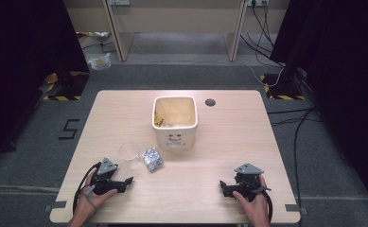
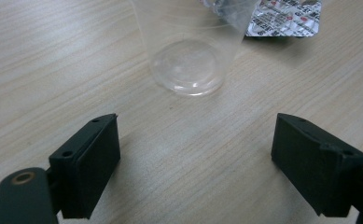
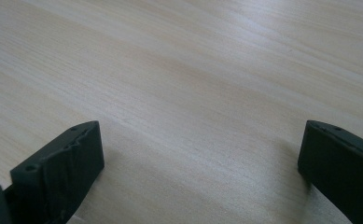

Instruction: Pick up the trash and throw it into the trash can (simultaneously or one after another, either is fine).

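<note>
Clear plastic cup (image 2: 188,51) ahead of left gripper (image 2: 195,158), jaws spread, empty; likely light, slick, crushable; best pinched gently mid-wall.

— What is on the surface (image 1: 229,156)?

— It is light wood. A white bin (image 1: 174,124) with a little face stands near the far middle.

— And closer to us?

— A clear plastic cup (image 1: 130,154) stands near the front left. A shiny silver pill pack (image 1: 152,159) lies just beside it.

— Anything else?

— A small dark round hole (image 1: 210,102), right of the bin.
</note>
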`<state>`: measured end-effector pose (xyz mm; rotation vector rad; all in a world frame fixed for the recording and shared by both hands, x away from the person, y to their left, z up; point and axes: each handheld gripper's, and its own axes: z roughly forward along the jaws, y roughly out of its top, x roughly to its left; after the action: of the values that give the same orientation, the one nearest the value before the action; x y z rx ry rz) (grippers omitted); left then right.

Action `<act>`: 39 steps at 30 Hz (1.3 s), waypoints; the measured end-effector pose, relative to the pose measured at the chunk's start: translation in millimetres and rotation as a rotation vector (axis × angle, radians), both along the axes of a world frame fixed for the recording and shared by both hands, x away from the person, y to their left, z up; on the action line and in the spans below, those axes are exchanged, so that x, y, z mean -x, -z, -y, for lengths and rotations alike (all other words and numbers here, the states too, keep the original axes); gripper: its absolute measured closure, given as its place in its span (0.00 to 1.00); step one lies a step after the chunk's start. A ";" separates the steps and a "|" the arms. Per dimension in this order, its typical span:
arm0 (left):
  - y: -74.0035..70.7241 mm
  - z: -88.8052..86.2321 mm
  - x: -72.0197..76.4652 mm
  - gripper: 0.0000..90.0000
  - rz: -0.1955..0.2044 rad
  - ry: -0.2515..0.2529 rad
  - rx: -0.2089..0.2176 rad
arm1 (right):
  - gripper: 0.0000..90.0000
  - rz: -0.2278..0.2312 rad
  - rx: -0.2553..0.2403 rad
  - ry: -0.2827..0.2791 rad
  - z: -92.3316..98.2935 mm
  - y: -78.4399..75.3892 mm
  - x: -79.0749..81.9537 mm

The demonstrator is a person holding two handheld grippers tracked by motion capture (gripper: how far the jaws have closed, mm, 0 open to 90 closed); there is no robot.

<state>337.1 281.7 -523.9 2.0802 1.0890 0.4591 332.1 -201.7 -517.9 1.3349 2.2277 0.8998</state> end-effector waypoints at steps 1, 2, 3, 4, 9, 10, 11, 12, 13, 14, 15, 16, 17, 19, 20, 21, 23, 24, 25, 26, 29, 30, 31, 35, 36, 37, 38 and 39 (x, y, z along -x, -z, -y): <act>0.0 0.0 0.0 0.16 0.000 0.000 0.000 | 0.01 0.000 0.000 0.000 0.0 0.0 0.0; 0.0 0.0 0.0 0.16 0.000 0.000 0.000 | 0.01 0.000 0.000 0.000 0.0 0.0 0.0; 0.0 0.0 0.0 0.16 0.000 0.000 0.000 | 0.01 0.000 0.000 0.000 0.0 0.0 0.0; 0.0 0.0 0.0 0.16 0.000 0.000 0.000 | 0.01 0.001 0.001 -0.001 0.0 0.0 0.0; 0.0 0.0 0.0 0.16 0.000 0.000 0.000 | 0.01 0.002 0.003 -0.001 -0.1 0.1 0.0; 0.0 -0.1 0.0 0.16 -0.001 0.000 0.000 | 0.01 0.002 0.003 -0.001 -0.1 0.1 -0.1; 0.0 -0.1 0.0 0.16 -0.001 0.000 0.000 | 0.01 0.002 0.003 -0.001 -0.1 0.1 -0.1; 0.0 0.1 0.0 0.16 0.000 -0.001 0.002 | 0.01 0.002 0.003 -0.001 -0.1 0.1 0.0; 0.0 0.1 0.0 0.16 0.000 -0.001 0.002 | 0.01 0.002 0.003 -0.001 -0.1 0.1 0.0; -0.1 -0.5 -0.2 0.17 -0.002 0.000 0.006 | 0.01 0.002 0.003 -0.001 -0.1 0.1 -0.1; -0.1 -0.5 -0.2 0.17 -0.002 0.000 0.006 | 0.01 0.002 0.003 -0.001 -0.1 0.1 -0.1; 0.1 -0.6 -0.3 0.17 0.000 -0.001 0.011 | 0.01 0.002 0.003 -0.001 -0.1 0.1 -0.1; -0.1 -1.5 -0.5 0.17 -0.004 0.001 0.015 | 0.01 0.002 0.003 -0.001 -0.1 0.1 -0.1; -0.4 -2.9 -0.6 0.17 -0.008 0.006 0.021 | 0.01 0.002 0.003 -0.001 -0.1 0.1 -0.1; -0.5 -5.6 -1.0 0.18 -0.013 0.006 0.043 | 0.01 0.002 0.003 -0.001 -0.2 0.1 -0.1; -0.6 -7.1 -1.2 0.18 -0.017 0.003 0.057 | 0.01 0.003 0.003 -0.001 -0.2 0.2 -0.1; -0.8 -7.9 -1.3 0.19 -0.019 0.004 0.057 | 0.01 0.003 0.003 -0.001 -0.2 0.2 -0.2; -1.7 -8.9 -1.1 0.19 -0.024 0.002 0.051 | 0.01 0.003 0.003 -0.001 -0.2 0.1 -0.2; -1.7 -8.9 -1.1 0.19 -0.024 0.002 0.051 | 0.01 0.003 0.003 -0.001 -0.2 0.1 -0.2; -2.2 -9.4 -1.0 0.19 -0.029 -0.004 0.055 | 0.01 0.002 0.003 -0.002 -0.1 0.1 -0.3; -3.6 -10.8 -1.5 0.19 -0.032 -0.003 0.062 | 0.01 0.003 0.004 -0.003 -0.2 0.1 -0.4; -5.8 -11.7 -1.1 0.19 -0.029 -0.005 0.070 | 0.01 0.002 0.004 -0.003 -0.2 0.1 -0.3; -5.8 -11.7 -1.1 0.19 -0.029 -0.005 0.070 | 0.01 0.002 0.004 -0.003 -0.2 0.1 -0.3; -12.9 -14.0 0.5 0.19 -0.025 -0.003 0.085 | 0.01 0.002 0.004 -0.003 -0.3 0.1 -0.4; -15.3 -15.0 1.0 0.19 -0.030 0.003 0.093 | 0.01 0.002 0.003 -0.003 -0.3 0.1 -0.4; -15.3 -15.0 1.0 0.19 -0.030 0.003 0.093 | 0.01 0.002 0.003 -0.003 -0.3 0.1 -0.4; -17.7 -15.7 1.7 0.19 -0.035 0.008 0.103 | 0.01 0.002 0.003 -0.003 -0.4 0.1 -0.5; -17.7 -15.7 1.7 0.19 -0.035 0.008 0.103 | 0.00 0.002 0.003 -0.003 -0.4 0.1 -0.5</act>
<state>335.4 297.4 -506.2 2.0084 1.1012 0.3572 332.6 -201.2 -518.1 1.3295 2.2293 0.8977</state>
